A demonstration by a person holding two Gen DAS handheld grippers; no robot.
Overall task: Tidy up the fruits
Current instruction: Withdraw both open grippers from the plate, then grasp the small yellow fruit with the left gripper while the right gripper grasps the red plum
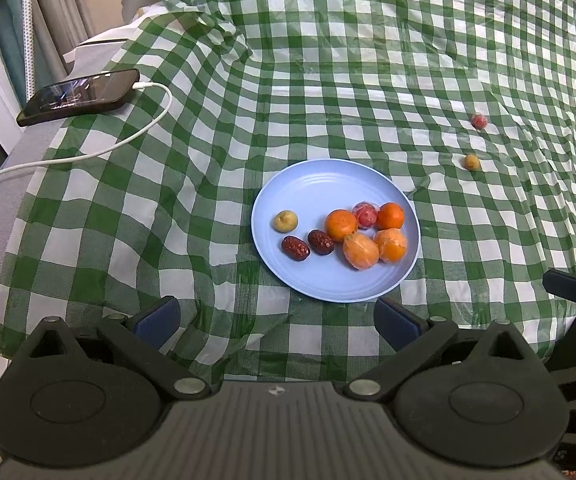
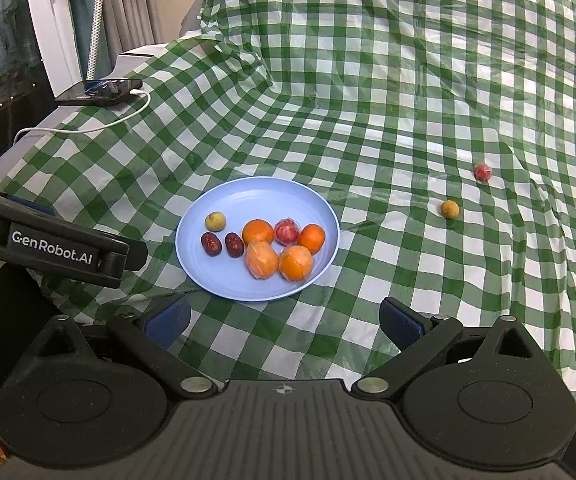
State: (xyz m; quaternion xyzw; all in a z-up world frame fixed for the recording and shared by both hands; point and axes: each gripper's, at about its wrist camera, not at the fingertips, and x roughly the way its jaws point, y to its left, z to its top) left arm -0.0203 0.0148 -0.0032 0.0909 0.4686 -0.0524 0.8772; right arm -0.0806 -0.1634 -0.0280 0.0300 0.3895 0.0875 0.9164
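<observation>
Round smooth blue plate (image 1: 320, 280), wrinkled dates (image 1: 295, 248), crinkled checked tablecloth (image 1: 328, 80)

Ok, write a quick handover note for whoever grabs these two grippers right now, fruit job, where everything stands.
Left gripper: open, empty, hovering just short of the blue plate.
Right gripper: open, empty, also near the plate's front edge.
Done: on the plate are four orange fruits, two red dates, one wrapped red fruit and one small yellowish fruit.
Left: two pieces lie on the checked cloth to the right of the plate, a small red fruit and a small yellow fruit. The right gripper looks better placed for them.
</observation>
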